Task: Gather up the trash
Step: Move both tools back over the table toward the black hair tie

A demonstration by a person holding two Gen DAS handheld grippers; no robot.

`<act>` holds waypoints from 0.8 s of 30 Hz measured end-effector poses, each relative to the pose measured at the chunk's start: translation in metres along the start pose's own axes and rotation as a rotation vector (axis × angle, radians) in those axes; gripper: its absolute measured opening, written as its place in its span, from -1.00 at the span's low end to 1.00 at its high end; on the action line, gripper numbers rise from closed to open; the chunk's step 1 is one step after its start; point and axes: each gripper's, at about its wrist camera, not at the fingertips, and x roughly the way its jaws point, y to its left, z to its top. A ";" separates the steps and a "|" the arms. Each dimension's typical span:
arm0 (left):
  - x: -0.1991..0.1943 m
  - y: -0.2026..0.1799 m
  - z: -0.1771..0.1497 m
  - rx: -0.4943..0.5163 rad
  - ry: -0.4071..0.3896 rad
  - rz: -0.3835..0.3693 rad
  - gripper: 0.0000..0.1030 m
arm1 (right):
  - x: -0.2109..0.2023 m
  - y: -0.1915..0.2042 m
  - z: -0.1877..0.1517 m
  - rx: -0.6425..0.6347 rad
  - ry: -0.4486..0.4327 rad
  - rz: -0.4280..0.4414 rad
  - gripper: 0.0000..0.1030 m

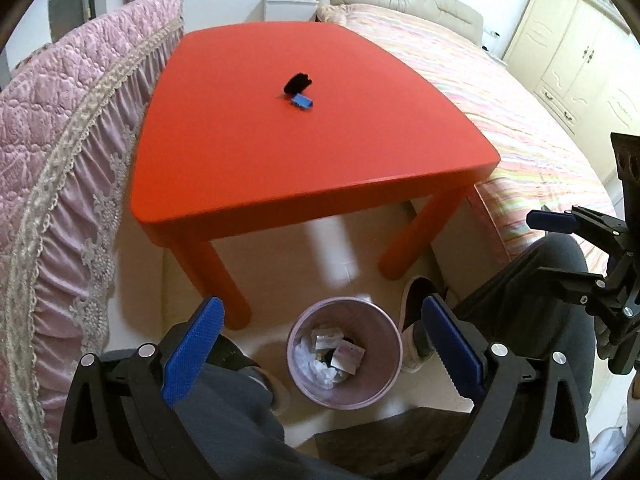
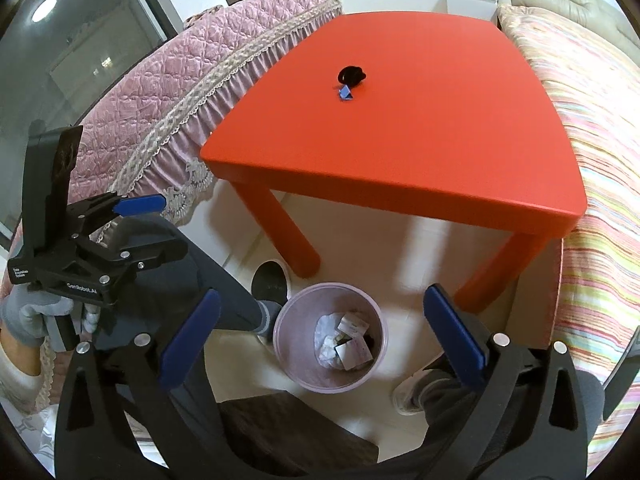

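A pink trash bin stands on the floor in front of the red table, with white paper and small cartons inside; it also shows in the right wrist view. On the table lie a black crumpled item and a small blue piece, also seen from the right as the black item and blue piece. My left gripper is open and empty above the bin. My right gripper is open and empty above the bin too.
A pink quilted bed cover lies left of the table, a striped bed to its right. The person's legs and shoes flank the bin. A dark stool sits near the bottom. Cream cabinets stand far right.
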 end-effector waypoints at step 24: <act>0.011 0.049 0.124 0.009 -0.046 0.009 0.85 | 0.023 -0.020 0.128 -0.116 0.001 -0.025 0.94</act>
